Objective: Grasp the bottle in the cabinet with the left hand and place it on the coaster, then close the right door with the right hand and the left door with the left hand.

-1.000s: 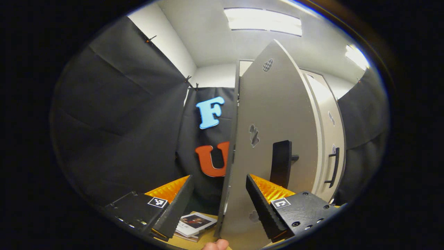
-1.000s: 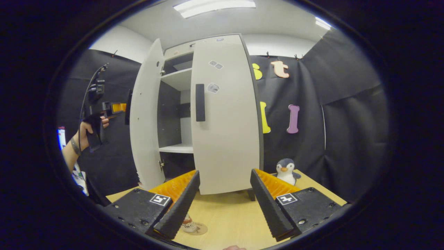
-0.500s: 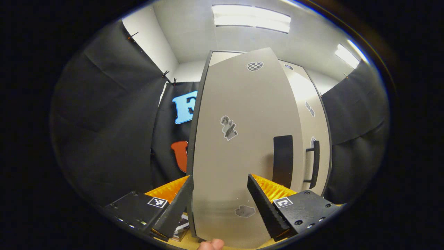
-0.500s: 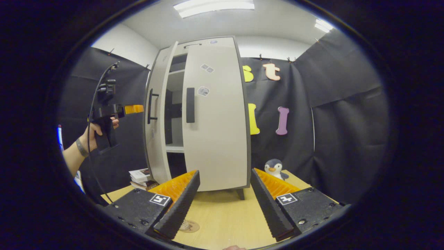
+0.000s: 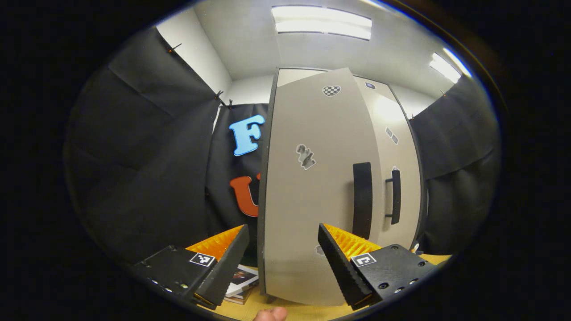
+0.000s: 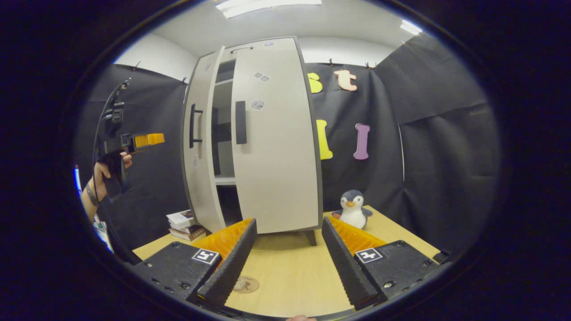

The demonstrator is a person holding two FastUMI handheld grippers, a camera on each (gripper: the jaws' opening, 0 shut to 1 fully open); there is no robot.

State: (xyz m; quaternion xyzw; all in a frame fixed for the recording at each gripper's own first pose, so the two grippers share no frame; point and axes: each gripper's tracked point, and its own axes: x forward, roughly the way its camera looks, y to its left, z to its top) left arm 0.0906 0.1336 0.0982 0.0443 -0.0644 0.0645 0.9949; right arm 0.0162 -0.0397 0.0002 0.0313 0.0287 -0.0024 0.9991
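Note:
In the left gripper view the cabinet's left door (image 5: 312, 187) stands close ahead, almost flush with the right door (image 5: 403, 178); their black handles (image 5: 362, 200) sit side by side. My left gripper (image 5: 281, 267) is open in front of the door, holding nothing. The right gripper view shows the right door (image 6: 276, 147) shut and the left door (image 6: 203, 147) a little ajar, with a shelf (image 6: 225, 180) in the gap. A hand holds the left gripper (image 6: 147, 140) just left of that door. My right gripper (image 6: 287, 263) is open over the table. The coaster (image 6: 246, 284) peeks out beside its left finger; the bottle is hidden.
A toy penguin (image 6: 353, 209) sits on the wooden table (image 6: 290, 267) right of the cabinet. A stack of books (image 6: 183, 220) lies at the cabinet's left foot, also low in the left gripper view as books (image 5: 241, 281). Black cloth walls close in on both sides.
The left door has swung from wide open to nearly shut. The left gripper has drawn back from it. The right gripper has pulled back from the cabinet.

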